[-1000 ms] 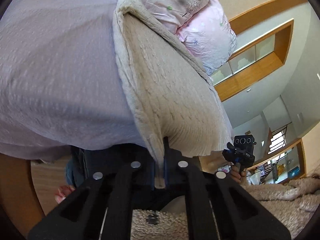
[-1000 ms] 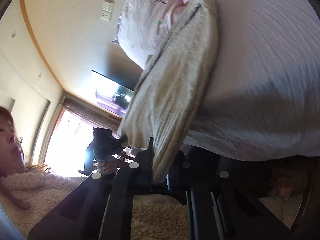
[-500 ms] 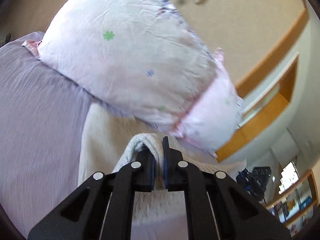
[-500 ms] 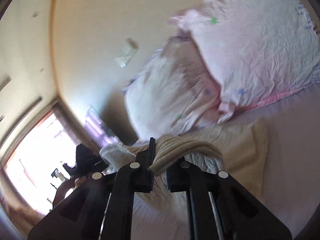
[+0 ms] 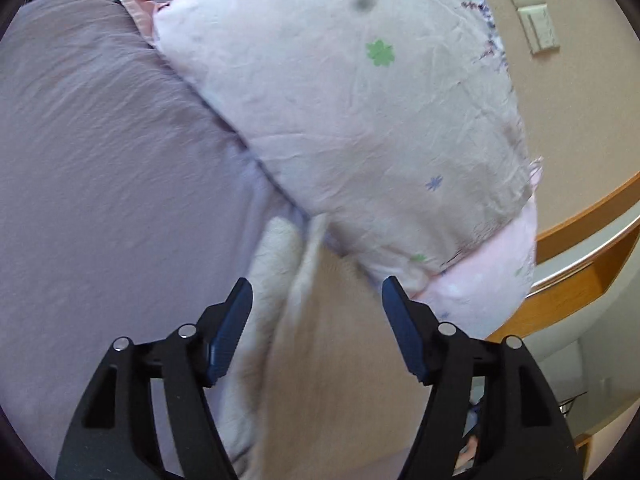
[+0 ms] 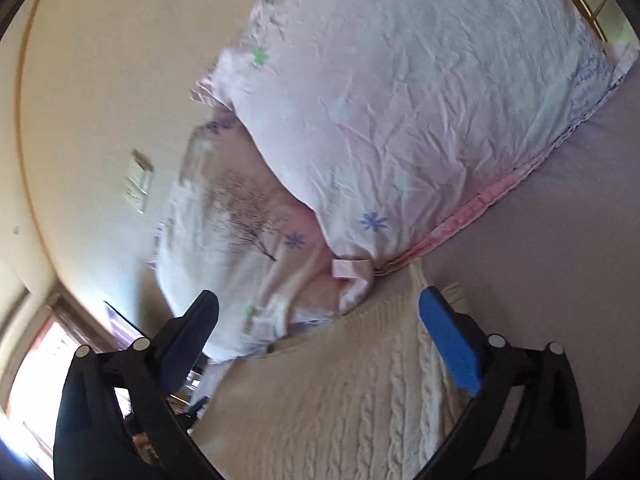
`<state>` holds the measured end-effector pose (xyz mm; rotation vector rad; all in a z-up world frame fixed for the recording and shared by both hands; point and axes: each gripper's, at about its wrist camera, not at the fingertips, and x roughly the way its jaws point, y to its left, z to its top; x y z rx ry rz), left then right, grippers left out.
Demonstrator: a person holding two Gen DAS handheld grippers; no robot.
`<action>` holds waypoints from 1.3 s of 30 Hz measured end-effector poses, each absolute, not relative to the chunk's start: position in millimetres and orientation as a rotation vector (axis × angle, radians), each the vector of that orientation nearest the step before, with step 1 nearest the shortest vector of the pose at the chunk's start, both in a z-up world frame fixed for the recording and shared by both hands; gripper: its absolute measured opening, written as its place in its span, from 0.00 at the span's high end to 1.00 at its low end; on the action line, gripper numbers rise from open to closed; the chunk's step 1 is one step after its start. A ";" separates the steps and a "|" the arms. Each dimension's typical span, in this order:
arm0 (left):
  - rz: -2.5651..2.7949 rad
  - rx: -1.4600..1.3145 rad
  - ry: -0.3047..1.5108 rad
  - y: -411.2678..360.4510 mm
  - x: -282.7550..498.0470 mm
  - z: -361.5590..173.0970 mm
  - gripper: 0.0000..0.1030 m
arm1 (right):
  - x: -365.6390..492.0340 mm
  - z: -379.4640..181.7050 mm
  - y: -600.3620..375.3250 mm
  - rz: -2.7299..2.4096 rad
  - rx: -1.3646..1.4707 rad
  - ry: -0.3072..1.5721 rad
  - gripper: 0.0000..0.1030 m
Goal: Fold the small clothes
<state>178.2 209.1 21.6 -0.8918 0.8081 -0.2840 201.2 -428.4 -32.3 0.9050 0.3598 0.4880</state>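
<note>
A cream cable-knit garment lies folded on the lilac bed sheet, its far edge against the pillows. It also shows, blurred, in the left wrist view. My left gripper is open and empty, its jaws spread just above the garment's left part. My right gripper is open and empty, jaws spread over the garment's far right corner.
Two pale pink floral pillows lie stacked at the head of the bed, right behind the garment; one also shows in the left wrist view. A beige wall with switch plates rises behind. Wooden shelving stands to the right.
Both grippers carried the garment's edge up and over toward the pillows, then opened and let it go. The garment now lies doubled on the bed.
</note>
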 end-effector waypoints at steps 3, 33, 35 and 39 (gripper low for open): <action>-0.313 -0.876 0.901 204.6 179.7 3.1 0.49 | 206.8 -37.4 -425.9 0.497 0.906 0.400 0.01; -0.925 -0.896 0.896 -126.8 249.8 63.9 0.29 | 196.9 -35.7 -502.6 0.479 0.987 0.455 0.01; -0.755 -0.767 0.866 -95.2 249.3 72.7 0.25 | 205.9 -44.2 -494.2 0.493 0.978 0.548 0.01; -0.558 -0.621 0.984 -68.3 252.0 49.0 0.25 | 225.1 -66.0 -470.4 0.506 0.944 0.756 0.02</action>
